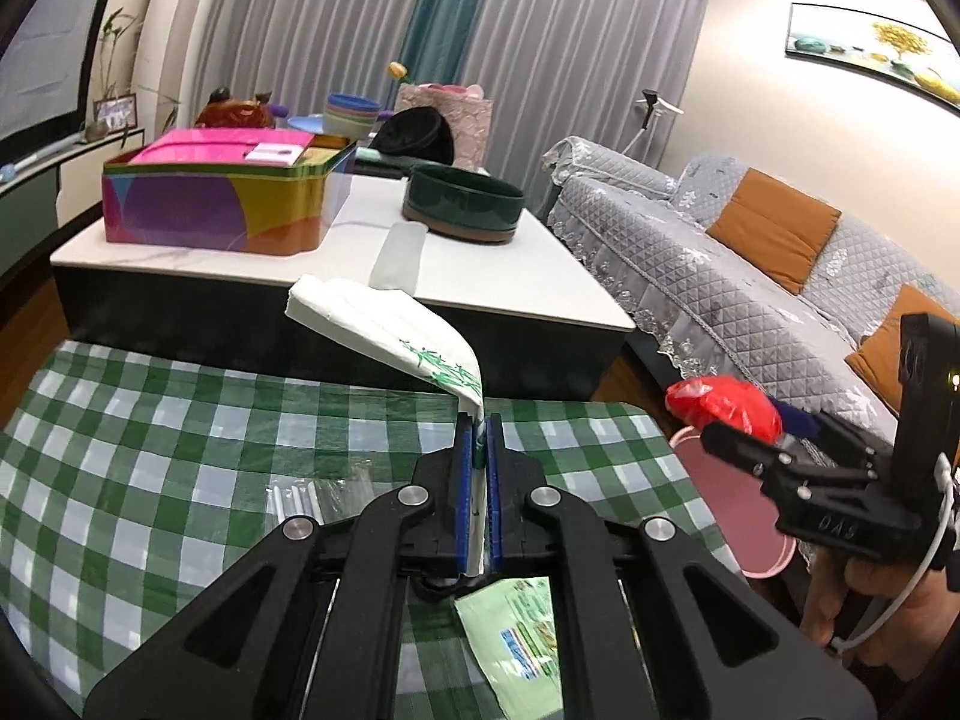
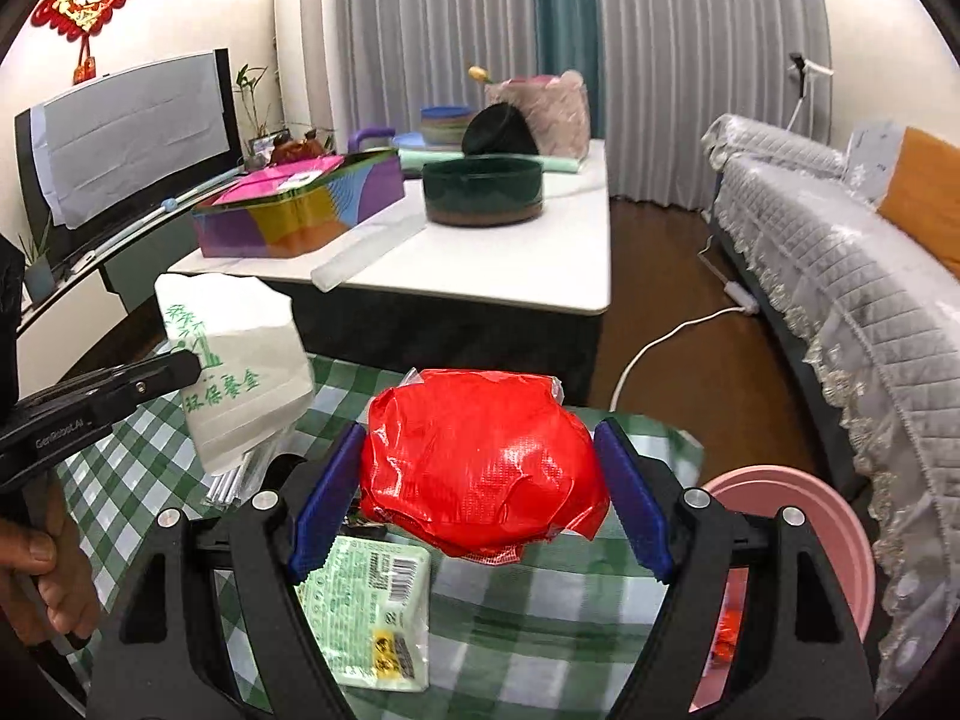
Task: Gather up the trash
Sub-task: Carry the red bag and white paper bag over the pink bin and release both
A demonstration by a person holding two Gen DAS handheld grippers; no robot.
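Observation:
My left gripper (image 1: pixel 479 438) is shut on the lower edge of a white paper bag (image 1: pixel 384 324) with green print, held up over the green checked tablecloth (image 1: pixel 150 450). The right wrist view shows that bag (image 2: pixel 240 354) at the left, in the left gripper (image 2: pixel 186 369). My right gripper (image 2: pixel 480 444) holds a crumpled red plastic bag (image 2: pixel 486 480), with both blue pads pressed against its sides. From the left wrist view the red bag (image 1: pixel 720 402) hangs above a pink bin (image 1: pixel 726 486).
A green packet (image 2: pixel 366 612) and a clear sleeve of straws (image 1: pixel 312 498) lie on the cloth. The pink bin (image 2: pixel 798 504) stands at the table's right edge. Beyond are a white coffee table (image 2: pixel 510 276) with a colourful tin (image 2: pixel 300 210) and a dark bowl (image 2: pixel 480 192). A grey sofa (image 2: pixel 840 276) is at the right.

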